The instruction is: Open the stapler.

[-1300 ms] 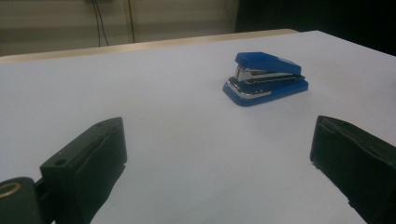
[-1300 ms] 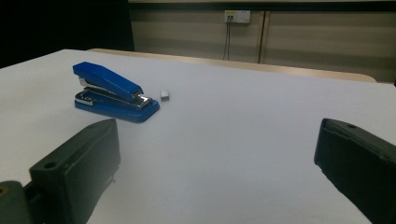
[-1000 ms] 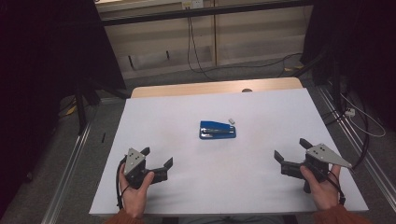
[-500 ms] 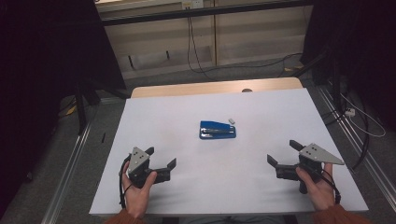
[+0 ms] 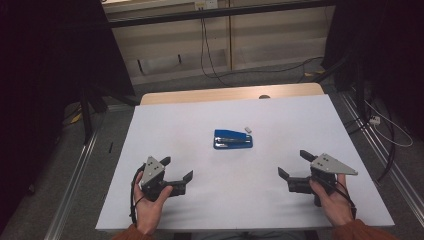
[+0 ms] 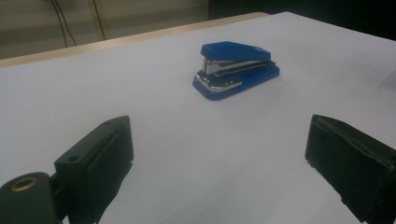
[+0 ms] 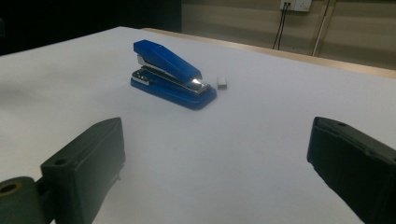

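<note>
Mostly clear: blue stapler (image 5: 233, 139) lies left-right mid-tabletop (image 5: 200, 120), small white piece (image 5: 247, 129) unidentifiable; left claw (image 5: 178, 171), right claw (image 5: 295, 165) released.

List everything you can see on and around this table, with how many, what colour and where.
stapler: one, blue with a silver metal strip, lying near the middle of the table
small block: one, pale grey, just beyond the stapler's right end
table: one, white top with a bare wood strip along the far edge
cables: several, dark, hanging by the far wall and lying on the floor at right
left gripper: one, black, jaws open, near left of table, in a hand
right gripper: one, black, jaws open, near right of table, in a hand
</note>
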{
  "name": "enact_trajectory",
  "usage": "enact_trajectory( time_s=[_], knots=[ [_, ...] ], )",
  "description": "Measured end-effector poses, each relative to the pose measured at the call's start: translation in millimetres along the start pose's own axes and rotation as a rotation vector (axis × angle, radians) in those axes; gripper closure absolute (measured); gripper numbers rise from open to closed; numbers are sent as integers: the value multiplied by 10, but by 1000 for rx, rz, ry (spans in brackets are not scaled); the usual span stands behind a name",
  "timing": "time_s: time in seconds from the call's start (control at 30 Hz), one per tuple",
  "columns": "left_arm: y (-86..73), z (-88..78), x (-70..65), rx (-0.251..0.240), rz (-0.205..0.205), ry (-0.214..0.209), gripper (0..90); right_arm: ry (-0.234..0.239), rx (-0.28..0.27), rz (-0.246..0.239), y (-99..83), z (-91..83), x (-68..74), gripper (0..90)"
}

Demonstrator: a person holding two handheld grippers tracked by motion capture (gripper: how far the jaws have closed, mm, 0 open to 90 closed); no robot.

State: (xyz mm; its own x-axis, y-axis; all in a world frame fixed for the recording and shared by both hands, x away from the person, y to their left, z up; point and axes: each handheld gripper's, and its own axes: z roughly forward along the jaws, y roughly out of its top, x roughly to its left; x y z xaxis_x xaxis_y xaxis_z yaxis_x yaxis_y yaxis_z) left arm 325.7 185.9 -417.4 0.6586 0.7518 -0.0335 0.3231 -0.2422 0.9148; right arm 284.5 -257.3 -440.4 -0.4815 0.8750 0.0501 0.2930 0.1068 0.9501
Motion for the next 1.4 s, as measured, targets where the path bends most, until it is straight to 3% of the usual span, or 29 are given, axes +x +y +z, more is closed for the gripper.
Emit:
enact_trajectory(
  time_s=[0.07, 0.37, 0.43, 0.67, 0.73, 0.83, 0.97, 1.2, 1.23, 1.4],
  knots=[
    [0, 25, -2, 8, -3, -6, 78, 1, 7, -21, 13, 18, 12, 59],
    [31, 78, 9, 15, -42, -11, 77, 30, 12, -1, 54, 151, 60, 60],
    [42, 85, 10, 13, -29, -14, 77, 58, 47, -6, 56, 210, 65, 39],
    [63, 192, -8, 15, 26, -10, 64, 64, 33, -11, 80, 273, 79, 51],
    [71, 235, -8, 15, 13, -29, 64, 72, 28, -16, 91, 315, 101, 57],
    [98, 268, -12, 14, 18, -21, 64, 76, 38, -39, 100, 372, 131, 61],
    [148, 320, -9, 10, -26, -42, 63, 72, 44, -58, 145, 461, 182, 90],
    [241, 427, -39, 6, 5, -53, 50, 101, 27, -74, 222, 594, 288, 94],
    [265, 467, -84, 11, 26, -35, 51, 105, 23, -70, 230, 614, 296, 94],
    [311, 542, -183, 12, 50, -69, 46, 109, 12, -51, 262, 697, 297, 116]
  ],
)
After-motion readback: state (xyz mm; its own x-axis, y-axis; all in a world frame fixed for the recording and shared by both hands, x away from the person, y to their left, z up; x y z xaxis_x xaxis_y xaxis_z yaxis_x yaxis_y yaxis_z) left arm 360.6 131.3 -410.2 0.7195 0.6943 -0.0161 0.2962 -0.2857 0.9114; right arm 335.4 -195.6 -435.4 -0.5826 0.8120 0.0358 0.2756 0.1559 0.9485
